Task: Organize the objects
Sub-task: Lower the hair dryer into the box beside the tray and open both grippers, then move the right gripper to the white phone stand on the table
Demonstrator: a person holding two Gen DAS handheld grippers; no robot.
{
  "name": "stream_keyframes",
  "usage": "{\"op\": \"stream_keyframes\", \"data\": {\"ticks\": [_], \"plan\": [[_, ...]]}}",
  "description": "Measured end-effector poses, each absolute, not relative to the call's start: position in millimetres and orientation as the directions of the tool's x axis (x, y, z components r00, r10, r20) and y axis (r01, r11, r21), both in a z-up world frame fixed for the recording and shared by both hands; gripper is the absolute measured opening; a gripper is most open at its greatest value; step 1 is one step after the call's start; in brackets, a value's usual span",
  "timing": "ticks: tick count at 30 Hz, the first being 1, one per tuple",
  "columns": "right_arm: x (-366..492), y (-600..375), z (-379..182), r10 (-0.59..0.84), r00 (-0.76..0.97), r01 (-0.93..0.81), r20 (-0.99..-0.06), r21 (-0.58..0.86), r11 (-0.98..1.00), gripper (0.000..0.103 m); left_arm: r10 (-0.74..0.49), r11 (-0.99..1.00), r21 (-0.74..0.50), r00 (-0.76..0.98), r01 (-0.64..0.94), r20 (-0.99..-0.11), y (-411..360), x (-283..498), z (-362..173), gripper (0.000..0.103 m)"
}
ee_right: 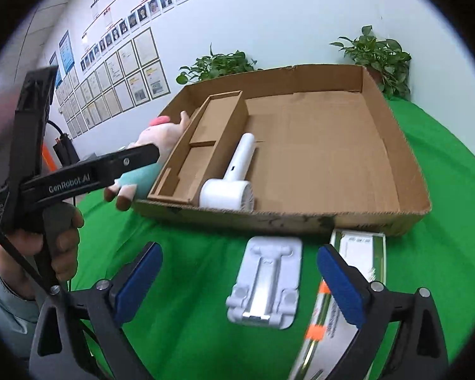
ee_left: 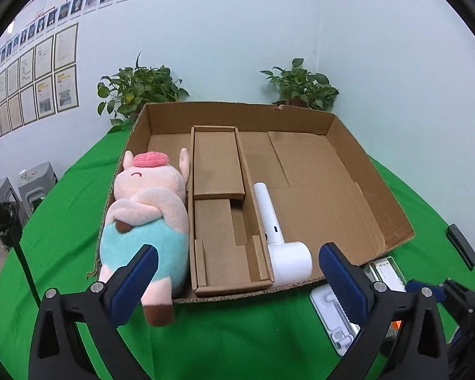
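Phone stand: flat on the green tabletop, just in front of the cardboard box, between the right tongs' spread, empty pads; smooth and low, likely to skid away if pinched off-centre.
Green-and-white packet: touching the right pad's side; risks getting nudged or grabbed along with the stand.
Hair dryer: already in the box, beside the inner divider; could block the landing spot.
Plush pig: in the box, feet overhanging the front edge; left tongs released, hovering close, may knock it out.
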State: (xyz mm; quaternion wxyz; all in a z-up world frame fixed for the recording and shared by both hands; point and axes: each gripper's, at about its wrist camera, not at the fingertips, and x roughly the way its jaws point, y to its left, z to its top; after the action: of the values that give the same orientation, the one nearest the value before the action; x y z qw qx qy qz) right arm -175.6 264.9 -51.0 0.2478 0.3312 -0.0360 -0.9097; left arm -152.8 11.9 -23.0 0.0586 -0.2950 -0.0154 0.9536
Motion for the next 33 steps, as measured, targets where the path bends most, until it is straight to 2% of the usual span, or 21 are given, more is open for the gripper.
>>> {"op": "stream_keyframes", "data": {"ticks": [6, 13, 21, 27, 33], "plan": [[-181, 246, -73, -0.596, -0.536, 0.479, -0.598, 0.367, -0.798, 0.098, 0.162, -0.986, -0.079, -0.777, -0.144, -0.608, 19, -146, -30, 0.102], [-191, 245, -97, -0.455, -0.563, 0.402, -0.690, 0.252, -0.880, 0.098, 0.218, -0.976, -0.122, -0.747, -0.182, -0.628, 18, -141, -40, 0.102], [-199, 268, -102, -0.308, -0.618, 0.335, -0.723, 0.112, -0.936, 0.099, 0.244, -0.968, -0.121, -0.720, -0.219, -0.649, 31, -143, -59, 0.102], [-192, 243, -108, -0.356, -0.571, 0.428, -0.740, 0.101, -0.898, 0.099, 0.257, -0.964, -0.139, -0.665, -0.225, -0.701, 32, -151, -77, 0.102], [-192, 242, -113, -0.289, -0.575, 0.379, -0.766, 0.064, -0.923, 0.096, 0.286, -0.958, -0.197, -0.640, -0.208, -0.713, 21, -155, -86, 0.102]]}}
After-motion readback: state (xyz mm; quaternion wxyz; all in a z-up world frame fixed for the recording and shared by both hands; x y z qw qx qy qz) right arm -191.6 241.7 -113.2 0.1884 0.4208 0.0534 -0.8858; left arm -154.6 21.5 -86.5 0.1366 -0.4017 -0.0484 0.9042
